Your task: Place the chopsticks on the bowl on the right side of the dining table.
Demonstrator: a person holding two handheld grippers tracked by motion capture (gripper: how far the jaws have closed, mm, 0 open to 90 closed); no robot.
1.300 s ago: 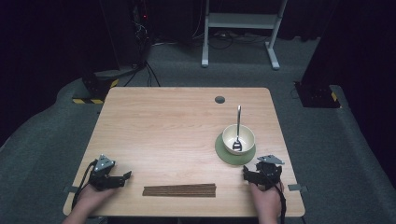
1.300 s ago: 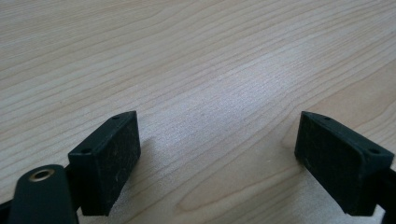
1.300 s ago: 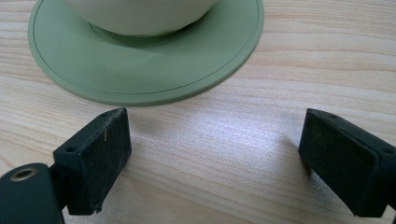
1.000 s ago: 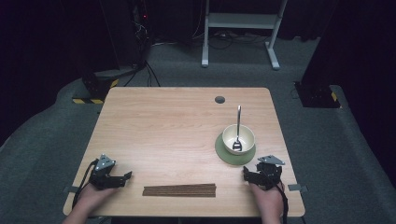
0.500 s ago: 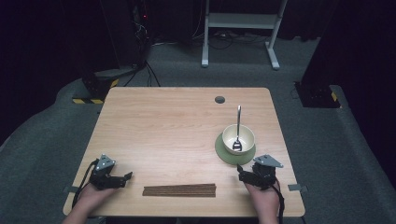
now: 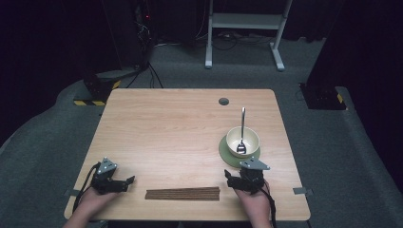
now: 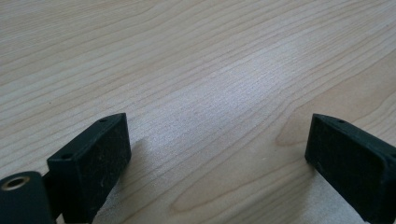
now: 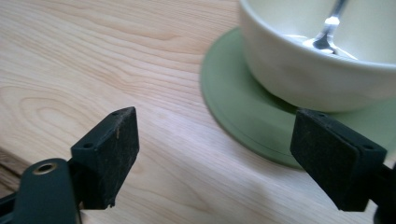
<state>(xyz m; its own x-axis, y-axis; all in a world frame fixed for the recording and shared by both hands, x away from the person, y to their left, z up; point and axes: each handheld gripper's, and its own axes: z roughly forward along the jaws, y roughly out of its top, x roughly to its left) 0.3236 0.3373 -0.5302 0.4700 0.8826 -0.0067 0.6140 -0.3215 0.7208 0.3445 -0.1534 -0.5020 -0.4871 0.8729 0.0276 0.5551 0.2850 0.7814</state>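
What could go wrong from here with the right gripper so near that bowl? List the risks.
1. The right gripper, jaws open, sits close to the green saucer; a careless swing might nudge it and shift the bowl.
2. The spoon leans loose in the bowl and could tip out if bumped.
3. The chopsticks lie flat, so they may slip when pinched.

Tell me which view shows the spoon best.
The high view: the whole spoon shows, head down in the bowl, handle leaning on the far rim. The right gripper view catches just its head and lower handle. The left gripper view looks at bare table.
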